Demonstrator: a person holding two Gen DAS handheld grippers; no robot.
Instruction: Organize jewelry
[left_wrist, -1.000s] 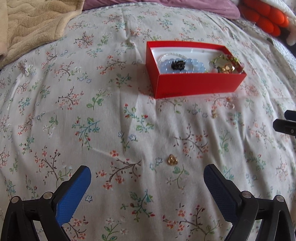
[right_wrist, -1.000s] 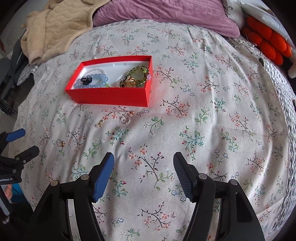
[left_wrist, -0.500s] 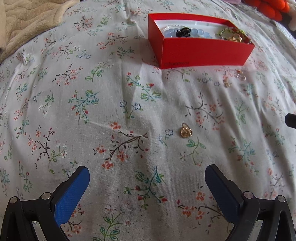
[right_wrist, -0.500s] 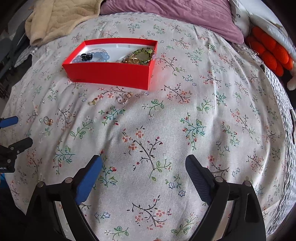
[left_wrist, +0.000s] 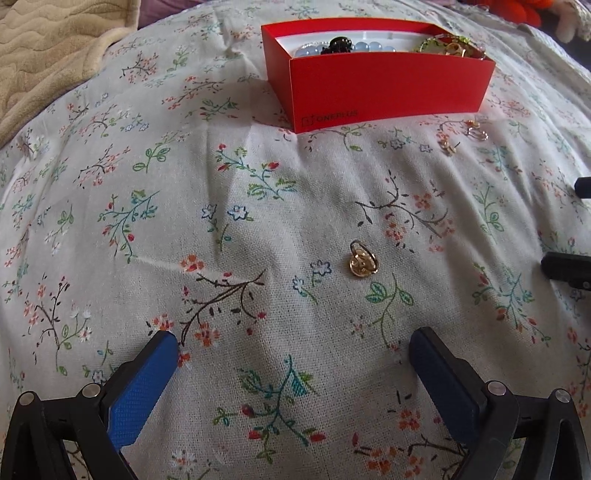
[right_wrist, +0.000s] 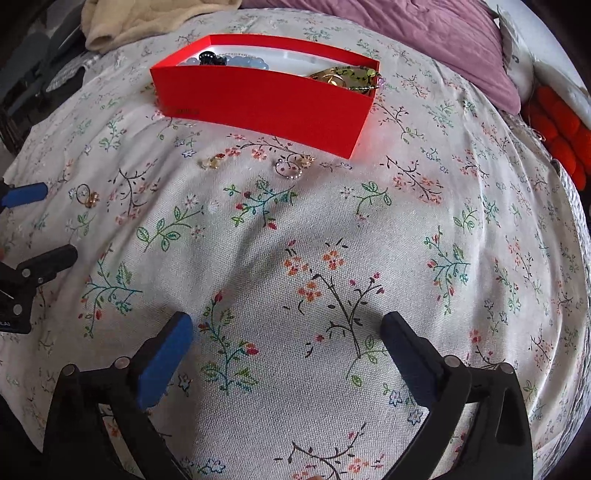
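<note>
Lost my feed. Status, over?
Left gripper open, empty; right gripper just opened wide, empty. Gold ring loose on bedspread ahead of left; red box beyond. Nothing blocking.

A box (left_wrist: 388, 88) is sitting on the bedspread (left_wrist: 184, 221), beads (left_wrist: 369, 47) lying inside, a ring (left_wrist: 362, 259) lying before it.

Red box (left_wrist: 388, 88), white floral-print bedsheet (left_wrist: 184, 221), gold ring (left_wrist: 362, 260), beige blanket (left_wrist: 48, 48), mauve pillow (right_wrist: 424, 29)

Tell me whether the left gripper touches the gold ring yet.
Apart. The left wrist view shows the gold ring lying on bare sheet beyond the open left gripper.
</note>
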